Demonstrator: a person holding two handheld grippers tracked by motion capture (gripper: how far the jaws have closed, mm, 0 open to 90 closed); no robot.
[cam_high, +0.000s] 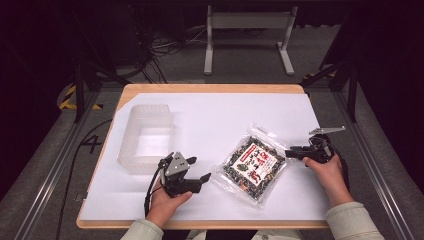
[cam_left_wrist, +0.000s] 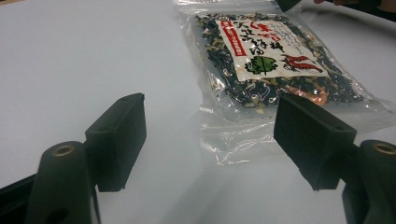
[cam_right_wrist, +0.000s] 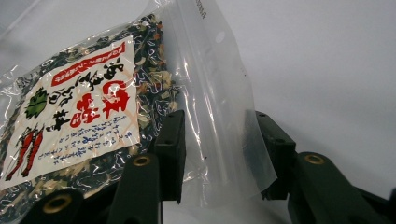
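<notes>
Grab stage: the right gripper (cam_high: 289, 151), jaws apart, straddles the clear plastic packet of dark dried mix with a red-and-white label (cam_high: 251, 163) at its 3 o'clock edge. The left gripper (cam_high: 199, 170) waits open at 9. Next it probably needs to pinch.

Bright, even overhead light on the white table (cam_high: 210, 115); dark, dim surroundings. Glare on the clear packet (cam_right_wrist: 219, 93). Soft, slightly blurred close-ups.

Clear plastic tub (cam_high: 146, 139) (open-topped) on white sheet (cam_high: 210, 120).
</notes>
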